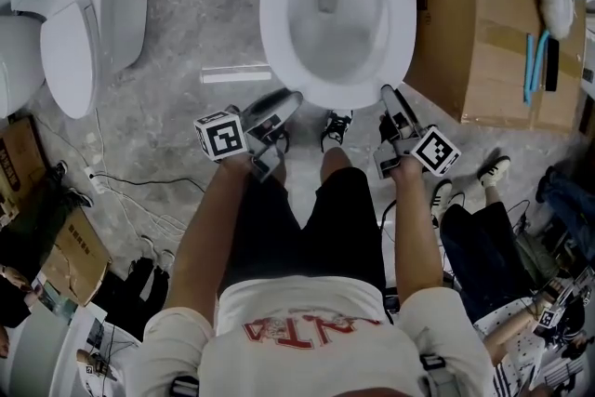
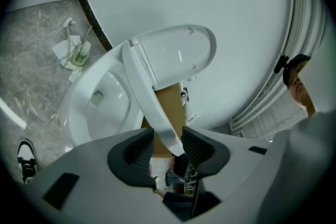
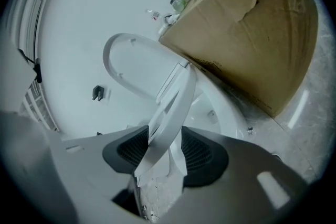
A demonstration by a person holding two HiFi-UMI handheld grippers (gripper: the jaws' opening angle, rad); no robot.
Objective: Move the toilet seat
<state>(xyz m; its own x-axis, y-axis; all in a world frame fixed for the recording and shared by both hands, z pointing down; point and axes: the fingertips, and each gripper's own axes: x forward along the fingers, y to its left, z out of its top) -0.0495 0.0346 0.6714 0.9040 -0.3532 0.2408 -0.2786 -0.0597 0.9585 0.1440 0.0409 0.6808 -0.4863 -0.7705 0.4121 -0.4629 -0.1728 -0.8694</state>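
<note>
Left claw (image 2: 167, 147): released, jaws apart, with the front edge of the toilet seat (image 2: 149, 97) between them. The seat leaned on one pad (image 2: 197, 147), and a gap showed at the other pad. I called that a loose straddle, not a clamp.

Right claw (image 3: 167, 152): much the same, released, jaws apart around the seat's front edge a little further round. The seat ran close along one pad (image 3: 134, 152) with space at the other. I saw no squeeze.

Seat position: in both gripper views it stood at an angle between the bowl (image 2: 79, 97) and the upright lid (image 2: 178, 52), hinged at the back. I judged it part raised, with its front off the rim. The head view looked straight down and could not confirm that.

Step in hand: mid-move, I reckoned, with both claws set at the front edge. I could not tell whether they were taking hold or letting go.

Next move, my read:
- Going up: close both claws evenly, then swing the seat about its hinge toward the lid, keeping the two sides level so it does not twist.
- Going down: ease it onto the rim rather than let it drop.

Further off: a cardboard box (image 3: 252, 34) just beside the toilet on my right, and a second toilet (image 1: 65, 23) well apart on the floor (image 1: 167, 98) to my left.
</note>
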